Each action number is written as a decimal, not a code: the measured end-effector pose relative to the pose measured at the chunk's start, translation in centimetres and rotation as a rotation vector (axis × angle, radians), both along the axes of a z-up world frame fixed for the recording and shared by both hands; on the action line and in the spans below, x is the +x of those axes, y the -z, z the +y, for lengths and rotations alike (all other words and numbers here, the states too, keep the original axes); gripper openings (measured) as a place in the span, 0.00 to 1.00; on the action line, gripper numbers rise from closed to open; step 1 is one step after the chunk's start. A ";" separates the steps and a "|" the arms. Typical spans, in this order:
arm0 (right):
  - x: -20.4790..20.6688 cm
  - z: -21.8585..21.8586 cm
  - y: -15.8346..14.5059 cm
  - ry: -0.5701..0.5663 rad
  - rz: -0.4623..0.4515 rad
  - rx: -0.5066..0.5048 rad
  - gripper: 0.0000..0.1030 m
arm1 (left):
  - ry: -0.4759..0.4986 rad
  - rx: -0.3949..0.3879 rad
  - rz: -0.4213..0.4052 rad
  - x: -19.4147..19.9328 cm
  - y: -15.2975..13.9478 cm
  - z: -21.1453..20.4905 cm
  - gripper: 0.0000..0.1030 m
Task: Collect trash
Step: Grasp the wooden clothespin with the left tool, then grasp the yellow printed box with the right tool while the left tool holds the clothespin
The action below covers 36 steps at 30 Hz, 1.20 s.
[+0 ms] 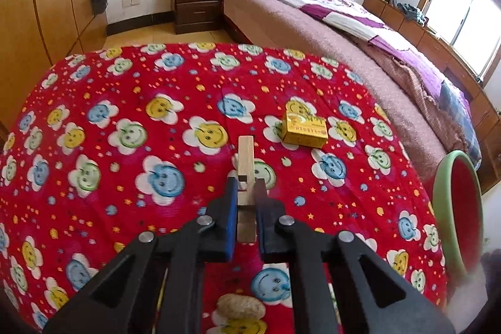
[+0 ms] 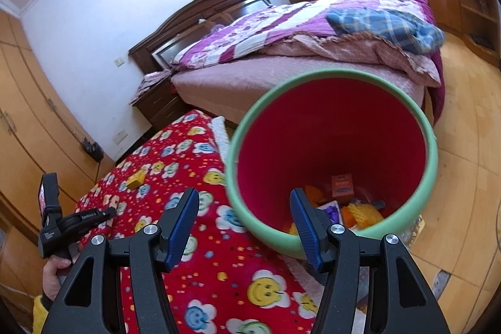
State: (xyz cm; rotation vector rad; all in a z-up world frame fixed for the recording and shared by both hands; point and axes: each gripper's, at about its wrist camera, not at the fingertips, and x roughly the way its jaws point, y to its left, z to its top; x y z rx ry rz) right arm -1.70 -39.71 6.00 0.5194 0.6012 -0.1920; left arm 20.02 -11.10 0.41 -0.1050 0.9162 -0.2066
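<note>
My left gripper (image 1: 246, 183) is shut on a wooden clothespin (image 1: 245, 158), which sticks out forward past the pads above the red flower-print cloth (image 1: 125, 77). A yellow box (image 1: 305, 127) lies on the cloth just beyond it to the right, and a peanut shell (image 1: 241, 307) lies under the gripper. The right wrist view shows the left gripper (image 2: 109, 213) with the clothespin (image 2: 112, 202) at the left. My right gripper (image 2: 244, 192) is open above the near rim of the green bin (image 2: 313, 74) and presses on nothing. The bin's red inside holds several pieces of trash (image 2: 343, 185).
The bin (image 1: 441, 177) stands off the table's right edge, over the wooden floor (image 2: 463, 177). A bed (image 1: 313, 21) with a purple quilt fills the space behind the table. A nightstand (image 1: 197, 2) and wardrobe doors (image 1: 47, 5) stand at the back left.
</note>
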 end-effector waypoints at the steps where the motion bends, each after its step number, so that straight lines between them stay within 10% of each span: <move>1: 0.4 0.5 -0.3 -0.016 -0.001 -0.002 0.60 | 0.000 -0.003 -0.006 -0.1 -0.4 0.5 0.09; 19: 10.6 11.2 -2.5 -0.288 0.080 -0.051 0.60 | -0.156 0.069 -0.084 1.5 -2.4 11.2 0.10; 36: 23.4 18.5 3.8 -0.328 0.267 -0.153 0.60 | -0.204 -0.039 -0.041 3.6 1.4 14.7 0.09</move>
